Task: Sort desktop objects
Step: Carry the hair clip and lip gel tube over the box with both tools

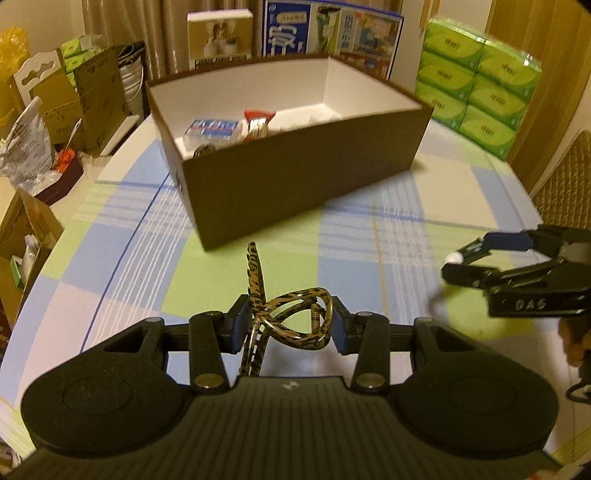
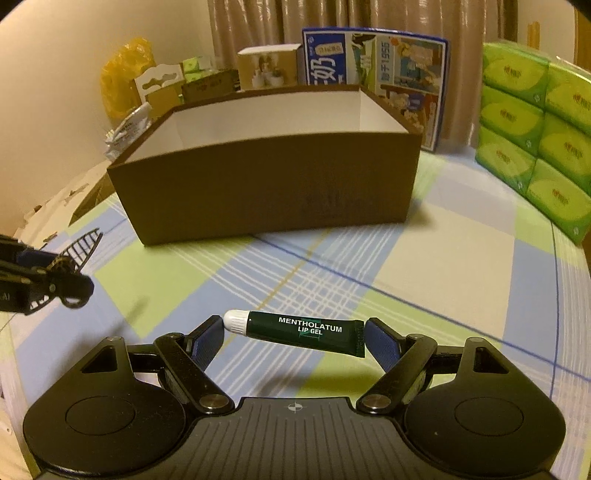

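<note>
My left gripper (image 1: 288, 325) is shut on a leopard-print hair claw clip (image 1: 291, 321), held above the checked tablecloth in front of the brown box (image 1: 295, 184). My right gripper (image 2: 293, 336) is shut on a dark green lip gel tube (image 2: 306, 330) with a white cap, gripped end to end and lifted off the cloth. The right gripper (image 1: 476, 266) also shows at the right of the left wrist view, and the left gripper (image 2: 59, 280) with the clip at the left of the right wrist view. The box (image 2: 273, 188) holds a blue packet (image 1: 210, 131) and a red-and-white packet (image 1: 256, 123).
Green tissue packs (image 1: 476, 85) are stacked at the back right. A blue carton (image 1: 328, 33) and a small white box (image 1: 219, 37) stand behind the brown box. Cardboard boxes and bags (image 1: 55, 110) crowd the left beyond the table edge. A woven chair back (image 1: 569, 184) stands at the right.
</note>
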### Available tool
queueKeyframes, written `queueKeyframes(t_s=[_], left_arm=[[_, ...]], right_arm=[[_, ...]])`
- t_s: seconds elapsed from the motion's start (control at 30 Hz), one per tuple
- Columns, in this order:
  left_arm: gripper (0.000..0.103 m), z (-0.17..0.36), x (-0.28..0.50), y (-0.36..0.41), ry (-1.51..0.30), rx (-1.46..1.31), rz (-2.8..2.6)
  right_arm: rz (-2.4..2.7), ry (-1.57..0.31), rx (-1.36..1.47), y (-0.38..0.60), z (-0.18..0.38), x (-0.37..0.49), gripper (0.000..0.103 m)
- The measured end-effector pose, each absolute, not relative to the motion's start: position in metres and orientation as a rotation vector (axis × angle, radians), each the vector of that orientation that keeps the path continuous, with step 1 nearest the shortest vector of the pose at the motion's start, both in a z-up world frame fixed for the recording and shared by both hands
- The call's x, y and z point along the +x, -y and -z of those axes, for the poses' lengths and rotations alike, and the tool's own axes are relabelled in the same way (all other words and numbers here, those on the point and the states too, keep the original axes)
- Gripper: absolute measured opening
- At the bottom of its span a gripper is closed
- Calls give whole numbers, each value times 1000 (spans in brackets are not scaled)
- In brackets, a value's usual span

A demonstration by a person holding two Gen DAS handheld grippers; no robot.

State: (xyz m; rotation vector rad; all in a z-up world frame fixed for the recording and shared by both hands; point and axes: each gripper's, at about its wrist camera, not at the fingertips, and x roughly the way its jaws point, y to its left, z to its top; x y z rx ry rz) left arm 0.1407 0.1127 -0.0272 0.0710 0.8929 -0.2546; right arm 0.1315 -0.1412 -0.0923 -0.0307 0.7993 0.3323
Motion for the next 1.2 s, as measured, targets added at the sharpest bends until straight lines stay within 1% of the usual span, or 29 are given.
queueKeyframes(t_s=[0.5,0.7,0.93,1.13,1.2], left_arm=[[38,-20,184,-109,-760,72,290],[38,-41,208,-108,-701,87,300],[38,-56,248,-107,-654,96,304],[38,-54,292,-108,-670,105,315],[36,-54,308,-108,-672,104,316]], right_arm=[[-373,-702,-75,141,53,169,80],[-378,-646,-49,143,30,194,80],[-378,-602,-16,137,11,236,80],[-381,-610,12,128,7,284,80],[-383,-621,19,124,7,303,80]])
